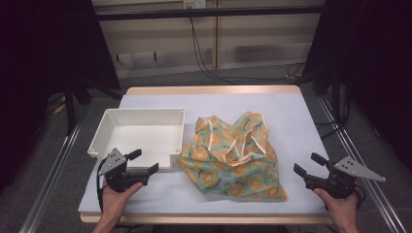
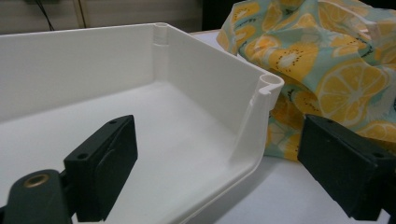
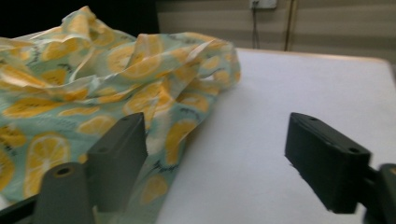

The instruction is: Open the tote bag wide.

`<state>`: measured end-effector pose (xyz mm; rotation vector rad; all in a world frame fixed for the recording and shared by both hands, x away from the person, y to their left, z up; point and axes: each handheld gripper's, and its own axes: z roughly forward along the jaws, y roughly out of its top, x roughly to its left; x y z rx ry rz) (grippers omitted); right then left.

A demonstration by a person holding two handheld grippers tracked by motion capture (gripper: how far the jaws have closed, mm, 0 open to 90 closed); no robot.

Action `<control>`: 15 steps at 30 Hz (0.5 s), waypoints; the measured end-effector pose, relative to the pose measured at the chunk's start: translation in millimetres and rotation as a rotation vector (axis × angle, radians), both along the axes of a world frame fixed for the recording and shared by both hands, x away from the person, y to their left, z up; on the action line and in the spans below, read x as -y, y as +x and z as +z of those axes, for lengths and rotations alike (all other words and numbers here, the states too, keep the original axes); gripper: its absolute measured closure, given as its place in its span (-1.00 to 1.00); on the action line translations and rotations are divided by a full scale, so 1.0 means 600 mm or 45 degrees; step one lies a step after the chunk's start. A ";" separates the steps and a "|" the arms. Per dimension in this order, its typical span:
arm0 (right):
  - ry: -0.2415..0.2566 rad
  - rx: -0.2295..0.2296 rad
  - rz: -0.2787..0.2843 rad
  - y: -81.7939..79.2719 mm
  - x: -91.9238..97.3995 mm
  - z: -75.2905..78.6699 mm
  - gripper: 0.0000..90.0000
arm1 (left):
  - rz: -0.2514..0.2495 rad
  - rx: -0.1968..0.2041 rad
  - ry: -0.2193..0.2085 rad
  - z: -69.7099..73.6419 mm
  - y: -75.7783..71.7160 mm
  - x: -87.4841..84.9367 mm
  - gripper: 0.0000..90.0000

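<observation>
High view: left gripper (image 1: 145, 162) and right gripper (image 1: 307, 165), fingers apart and empty, flank the crumpled lemon-print cloth (image 1: 233, 155) beside a white tray (image 1: 141, 131).

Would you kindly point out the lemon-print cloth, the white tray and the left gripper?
lemon-print cloth (image 1: 232, 156), high view, middle of the crumpled fabric.
white tray (image 1: 144, 111), high view, far rim.
left gripper (image 1: 144, 161), high view, midway between its open fingertips.

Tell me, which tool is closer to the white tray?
The left. The left tool hovers at the near right corner of the white tray, jaws open. The right tool is far off, beyond the lemon-print cloth.
</observation>
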<state>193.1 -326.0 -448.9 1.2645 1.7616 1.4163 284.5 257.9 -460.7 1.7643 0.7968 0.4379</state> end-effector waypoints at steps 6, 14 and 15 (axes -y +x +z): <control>0.035 -0.055 0.061 0.004 0.002 -0.002 -0.25 | -0.027 -0.022 0.001 0.000 0.000 0.004 -0.66; 0.028 -0.086 0.156 0.007 -0.002 -0.002 -0.06 | -0.048 -0.048 0.004 0.000 -0.001 0.011 -0.58; 0.029 -0.087 0.169 0.008 -0.003 -0.002 -0.04 | -0.058 -0.052 0.000 0.000 -0.002 0.012 -0.58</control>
